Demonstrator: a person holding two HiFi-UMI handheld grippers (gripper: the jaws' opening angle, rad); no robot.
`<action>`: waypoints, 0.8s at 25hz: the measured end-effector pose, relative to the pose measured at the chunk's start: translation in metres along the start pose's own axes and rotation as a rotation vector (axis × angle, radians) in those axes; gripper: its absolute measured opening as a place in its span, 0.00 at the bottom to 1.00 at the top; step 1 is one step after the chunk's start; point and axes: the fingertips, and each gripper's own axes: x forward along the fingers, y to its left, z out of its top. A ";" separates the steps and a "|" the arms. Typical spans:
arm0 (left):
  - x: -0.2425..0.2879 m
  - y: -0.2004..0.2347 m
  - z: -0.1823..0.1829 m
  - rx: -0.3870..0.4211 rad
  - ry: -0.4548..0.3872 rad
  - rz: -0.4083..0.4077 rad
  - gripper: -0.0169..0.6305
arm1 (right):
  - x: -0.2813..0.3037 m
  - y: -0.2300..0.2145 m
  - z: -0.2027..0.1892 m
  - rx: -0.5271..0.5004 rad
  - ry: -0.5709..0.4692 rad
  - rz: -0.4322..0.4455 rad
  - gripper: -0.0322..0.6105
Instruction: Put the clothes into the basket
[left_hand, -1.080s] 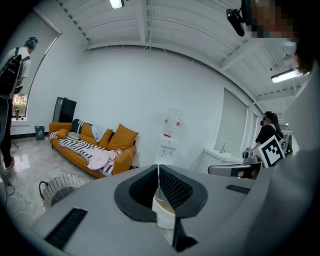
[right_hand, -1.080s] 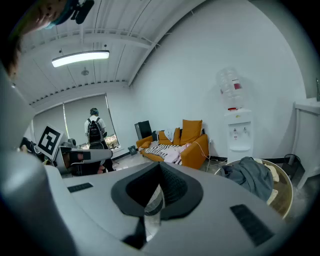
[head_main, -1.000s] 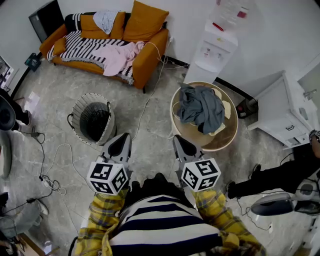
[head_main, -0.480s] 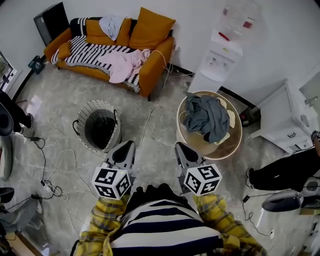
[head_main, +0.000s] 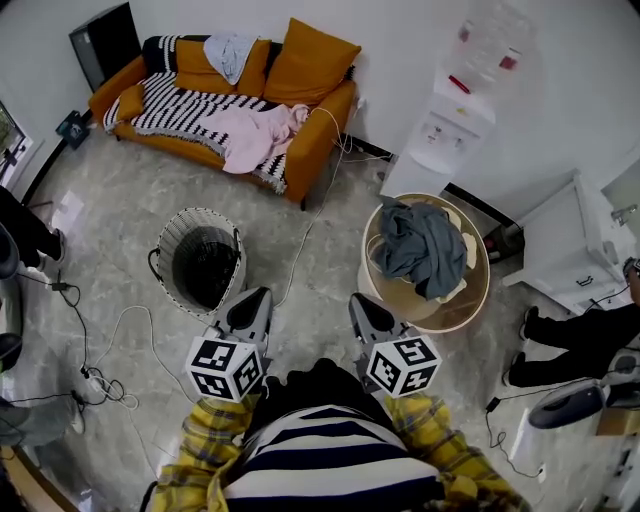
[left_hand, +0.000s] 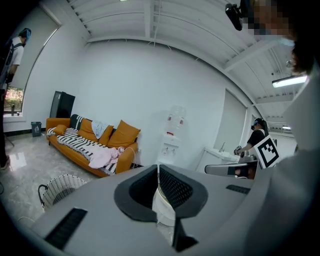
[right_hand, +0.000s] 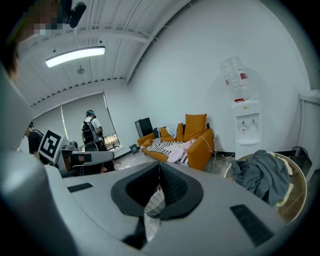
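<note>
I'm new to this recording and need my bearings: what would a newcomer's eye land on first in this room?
The orange sofa along the far wall, with a pink garment draped over its striped blanket. Next, the heap of grey clothes on the round wooden table at right, and the wicker basket on the floor at left, just ahead of the shut left gripper.
</note>
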 end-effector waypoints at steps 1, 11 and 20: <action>0.004 0.002 0.002 0.001 -0.002 0.002 0.06 | 0.005 -0.003 0.002 0.000 0.001 0.001 0.09; 0.070 0.037 0.034 -0.004 -0.028 0.040 0.06 | 0.080 -0.043 0.045 -0.042 -0.025 0.045 0.09; 0.161 0.058 0.062 -0.015 0.016 0.102 0.06 | 0.150 -0.103 0.098 -0.041 -0.009 0.106 0.09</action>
